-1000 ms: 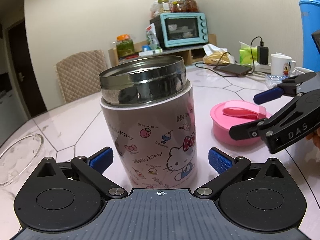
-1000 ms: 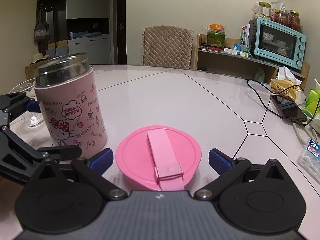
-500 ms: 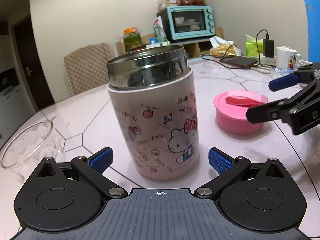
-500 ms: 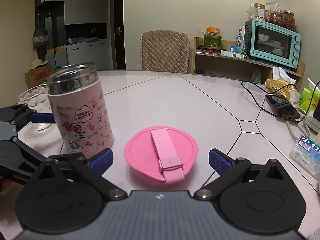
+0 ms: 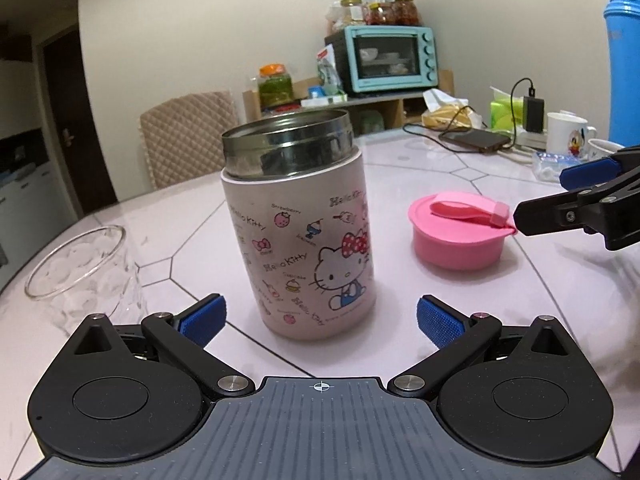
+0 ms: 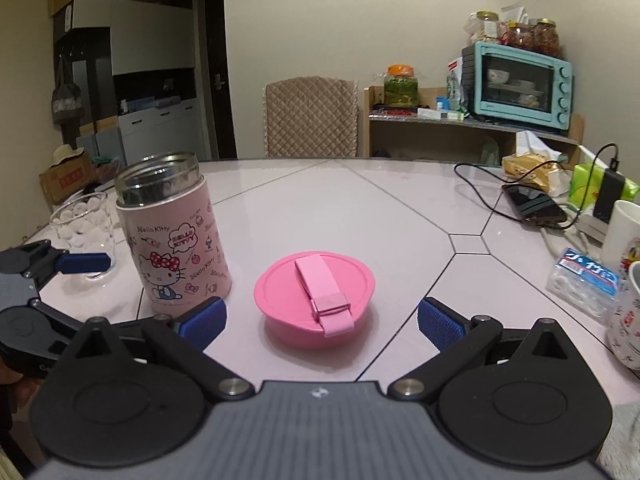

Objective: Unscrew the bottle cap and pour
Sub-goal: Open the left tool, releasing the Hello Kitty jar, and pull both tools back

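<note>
From your left wrist camera, the pale pink table (image 5: 460,312) with hexagonal seams runs back to a quilted chair (image 5: 188,136) and a shelf carrying a teal toaster oven (image 5: 390,58). Your left gripper (image 5: 320,318) is spread wide and holds nothing; the Hello Kitty bottle (image 5: 300,232) stands upright on the table just ahead of the gap between its blue pads, untouched, its steel mouth uncovered. You cannot see into it. An empty dimpled glass (image 5: 84,272) stands toward the table's left edge. The pink cap (image 5: 458,232) rests flat to the bottle's right, strap on top, with your right gripper (image 5: 576,196) reaching in from the right edge, one black finger tip near the cap's rim.

From your right wrist camera, your right gripper (image 6: 320,318) is likewise wide apart and empty. The cap (image 6: 314,298) lies on the table just ahead of the pads, clear of both. The bottle (image 6: 174,236) stands beside it to the left, with the glass (image 6: 84,228) behind it. Along the table's right edge lie a phone (image 6: 534,204) on a cable and a mug (image 6: 624,236).
</note>
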Demonstrator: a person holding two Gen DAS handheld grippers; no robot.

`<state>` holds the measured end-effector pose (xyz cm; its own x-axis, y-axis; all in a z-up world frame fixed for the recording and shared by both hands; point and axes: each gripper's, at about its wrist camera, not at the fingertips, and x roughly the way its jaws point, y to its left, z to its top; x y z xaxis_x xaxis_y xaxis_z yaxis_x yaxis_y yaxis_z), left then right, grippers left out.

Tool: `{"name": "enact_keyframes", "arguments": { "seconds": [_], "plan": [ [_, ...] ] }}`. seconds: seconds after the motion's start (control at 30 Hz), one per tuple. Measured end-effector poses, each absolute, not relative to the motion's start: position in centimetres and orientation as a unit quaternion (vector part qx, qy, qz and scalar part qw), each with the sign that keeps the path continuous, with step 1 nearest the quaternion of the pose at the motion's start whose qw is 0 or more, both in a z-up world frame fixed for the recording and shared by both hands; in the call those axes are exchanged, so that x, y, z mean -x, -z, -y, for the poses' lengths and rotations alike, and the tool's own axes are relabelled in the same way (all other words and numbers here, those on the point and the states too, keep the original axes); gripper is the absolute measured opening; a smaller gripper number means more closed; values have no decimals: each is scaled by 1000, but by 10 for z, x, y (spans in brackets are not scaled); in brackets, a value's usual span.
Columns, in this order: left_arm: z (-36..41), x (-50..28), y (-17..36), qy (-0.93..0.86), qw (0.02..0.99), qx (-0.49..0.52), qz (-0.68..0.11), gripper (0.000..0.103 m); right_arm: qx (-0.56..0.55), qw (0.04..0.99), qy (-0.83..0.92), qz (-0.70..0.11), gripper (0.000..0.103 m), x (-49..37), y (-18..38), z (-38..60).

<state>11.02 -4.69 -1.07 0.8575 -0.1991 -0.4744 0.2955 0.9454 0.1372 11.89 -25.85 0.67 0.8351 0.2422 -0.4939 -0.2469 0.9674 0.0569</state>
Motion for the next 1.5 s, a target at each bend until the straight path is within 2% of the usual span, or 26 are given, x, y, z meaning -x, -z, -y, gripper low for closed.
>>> {"name": "enact_keyframes", "arguments": {
  "seconds": [0.93, 1.5],
  "plan": [
    [48, -51, 6, 91, 967, -64, -229, 103, 4, 965, -105, -240, 103, -56, -1, 263],
    [55, -39, 7, 95, 967, -61, -229, 103, -6, 965, -108, -240, 103, -46, 2, 265]
  ]
}}
